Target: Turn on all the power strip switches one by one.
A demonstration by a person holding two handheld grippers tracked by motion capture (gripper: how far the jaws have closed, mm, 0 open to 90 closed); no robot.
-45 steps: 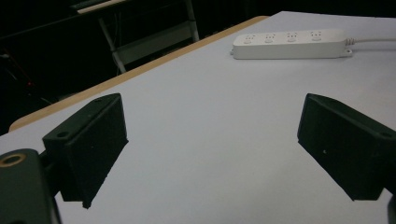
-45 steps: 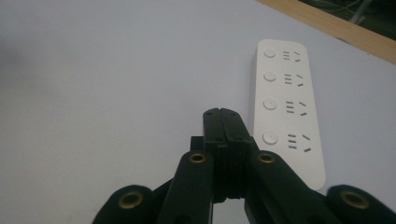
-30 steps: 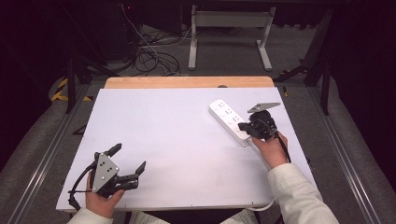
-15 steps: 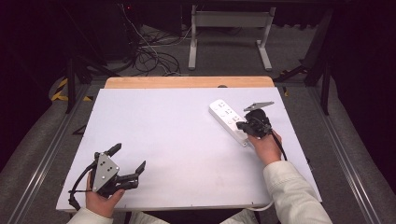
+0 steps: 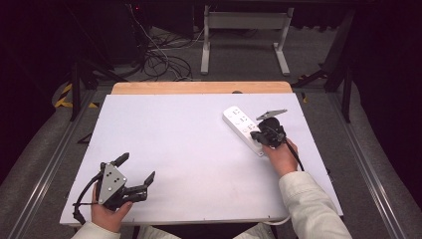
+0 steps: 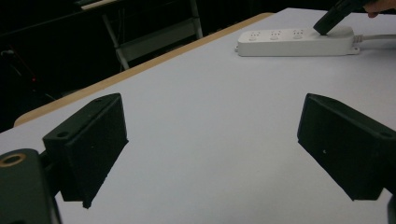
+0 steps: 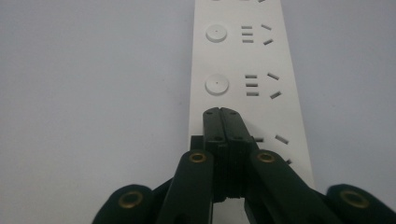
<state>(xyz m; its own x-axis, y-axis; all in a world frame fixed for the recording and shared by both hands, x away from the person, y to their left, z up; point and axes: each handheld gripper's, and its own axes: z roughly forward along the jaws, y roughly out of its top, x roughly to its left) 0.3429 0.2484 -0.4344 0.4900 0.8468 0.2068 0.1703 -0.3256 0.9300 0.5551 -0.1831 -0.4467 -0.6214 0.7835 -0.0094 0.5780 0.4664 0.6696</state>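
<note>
Obs.: the white power strip [image 5: 243, 128] lies on the tabletop [image 5: 174, 149], at its far right part, angled, with its cable end toward you. All positions below are given relative to the strip.

Your right tongs [image 7: 223, 122] are pressed together, nothing between them, tips down on the strip's top face at the cable-end socket group, in line with the row of round buttons [image 7: 217, 85]. Whether the tips sit on a button there I cannot tell; they cover that spot.

Your left tongs [image 5: 135, 172] are spread wide and empty, well apart from the strip, at the near left of the tabletop.

Risks, as judged:
- Closed tips on smooth plastic may skid sideways off the strip if you push at a slant.
- The strip is unrestrained; an off-centre push near its end could swivel or slide it.
- Tips drifting toward the socket slots [image 7: 251, 85] could catch there.

Pose: your right hand [image 5: 278, 154] sits just behind the strip's near end, wrist low, tongs pitched down along the strip's length. Your left hand [image 5: 107, 211] rests near the tabletop's front edge, tongs pointing toward the strip.
</note>
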